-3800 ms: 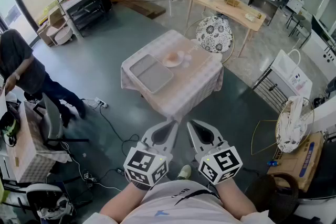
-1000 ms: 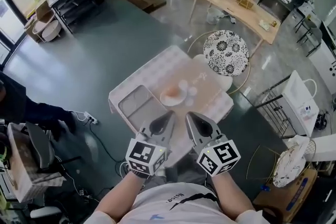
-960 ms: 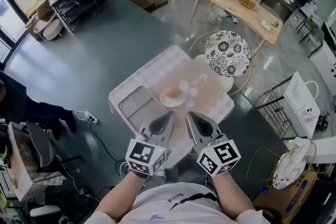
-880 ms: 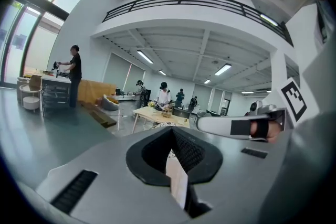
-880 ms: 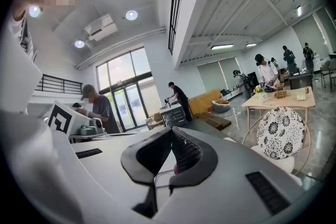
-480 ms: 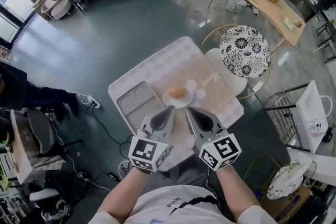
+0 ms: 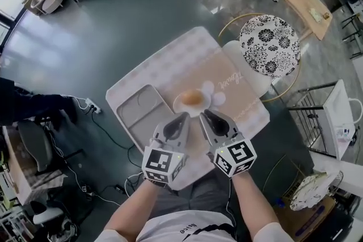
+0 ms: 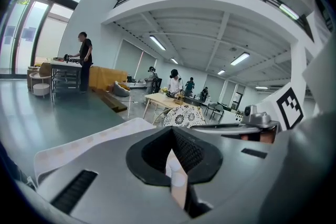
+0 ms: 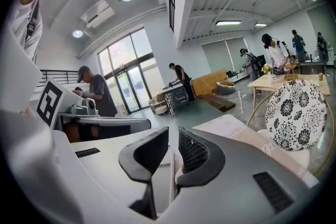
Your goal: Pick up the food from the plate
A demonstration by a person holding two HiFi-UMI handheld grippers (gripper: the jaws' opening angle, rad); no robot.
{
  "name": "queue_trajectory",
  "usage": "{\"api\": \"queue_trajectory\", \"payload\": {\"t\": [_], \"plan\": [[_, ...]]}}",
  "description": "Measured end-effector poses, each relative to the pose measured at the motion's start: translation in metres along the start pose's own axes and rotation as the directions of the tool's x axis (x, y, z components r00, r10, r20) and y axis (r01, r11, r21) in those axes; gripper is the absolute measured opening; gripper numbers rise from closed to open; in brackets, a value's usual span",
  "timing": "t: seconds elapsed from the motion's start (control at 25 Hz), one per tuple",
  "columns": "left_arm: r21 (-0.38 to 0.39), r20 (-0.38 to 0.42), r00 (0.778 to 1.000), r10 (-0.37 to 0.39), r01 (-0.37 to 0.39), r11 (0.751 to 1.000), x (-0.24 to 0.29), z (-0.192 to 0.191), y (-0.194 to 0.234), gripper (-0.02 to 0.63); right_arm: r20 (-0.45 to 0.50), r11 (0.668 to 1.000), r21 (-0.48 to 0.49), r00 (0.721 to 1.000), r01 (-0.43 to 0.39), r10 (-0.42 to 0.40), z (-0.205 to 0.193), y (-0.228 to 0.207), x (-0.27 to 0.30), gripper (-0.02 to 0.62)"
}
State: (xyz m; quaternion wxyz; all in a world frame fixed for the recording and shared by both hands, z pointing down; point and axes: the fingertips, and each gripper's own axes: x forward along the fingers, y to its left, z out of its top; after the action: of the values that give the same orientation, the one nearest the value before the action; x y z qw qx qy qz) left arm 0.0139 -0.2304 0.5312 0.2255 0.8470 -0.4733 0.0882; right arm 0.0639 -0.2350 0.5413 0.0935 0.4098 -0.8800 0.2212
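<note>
The plate (image 7: 180, 107) sits near the middle of a cloth-covered table (image 7: 170, 56), and the food (image 7: 192, 97), a rounded orange-brown lump, lies on the plate, untouched by either gripper. Just left of the plate and towards the person lies a grey tray (image 7: 140, 117). Touching the plate's right edge are two small white pieces (image 7: 213, 94), too small to identify. A beige mat (image 7: 229, 77) spreads under the plate and beyond it to the right. Well beyond the plate, past the table's far right corner, stands a chair (image 7: 269, 45) with a black-and-white patterned seat. The left gripper (image 7: 183, 117) hovers with its tips over the plate's near edge, left of the food; its jaws are pressed together and grip nothing. The right gripper (image 7: 205, 115) hangs beside it, tips over the plate's near right edge; its jaws are just starting to part, with only a slim gap showing and nothing between them. How high either gripper is above the plate cannot be told. Far left of the plate, at the frame edge, a person's dark sleeve (image 7: 22, 105) shows above the floor.
</note>
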Motion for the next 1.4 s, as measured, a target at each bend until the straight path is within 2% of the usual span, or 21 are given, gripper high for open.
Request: {"api": "queue_trajectory", "payload": {"t": [0.08, 0.44, 0.6, 1.04, 1.4], "plan": [[-0.002, -0.002, 1.0, 0.002, -0.002, 1.0, 0.008, -0.009, 0.008, 0.006, -0.015, 1.0, 0.005, 1.0, 0.015, -0.015, -0.015, -0.01, 0.013, 0.088], [-0.014, -0.025, 1.0, 0.014, -0.014, 1.0, 0.036, -0.049, 0.041, 0.006, -0.121, 0.993, -0.033, 0.986, 0.113, -0.116, -0.09, -0.051, 0.07, 0.267], [-0.018, -0.031, 0.999, 0.018, -0.019, 1.0, 0.041, -0.058, 0.054, 0.006, -0.176, 0.987, -0.054, 0.971, 0.154, -0.161, -0.113, -0.066, 0.091, 0.302], [-0.032, -0.048, 0.999, 0.018, -0.02, 0.999, 0.052, -0.081, 0.075, 0.006, -0.273, 0.98, -0.133, 0.945, 0.149, -0.18, -0.151, -0.079, 0.127, 0.405], [-0.039, -0.047, 0.999, 0.008, -0.009, 0.999, 0.059, -0.089, 0.082, 0.006, -0.371, 0.969, -0.201, 0.903, 0.147, -0.214, -0.174, -0.088, 0.141, 0.414]]}}
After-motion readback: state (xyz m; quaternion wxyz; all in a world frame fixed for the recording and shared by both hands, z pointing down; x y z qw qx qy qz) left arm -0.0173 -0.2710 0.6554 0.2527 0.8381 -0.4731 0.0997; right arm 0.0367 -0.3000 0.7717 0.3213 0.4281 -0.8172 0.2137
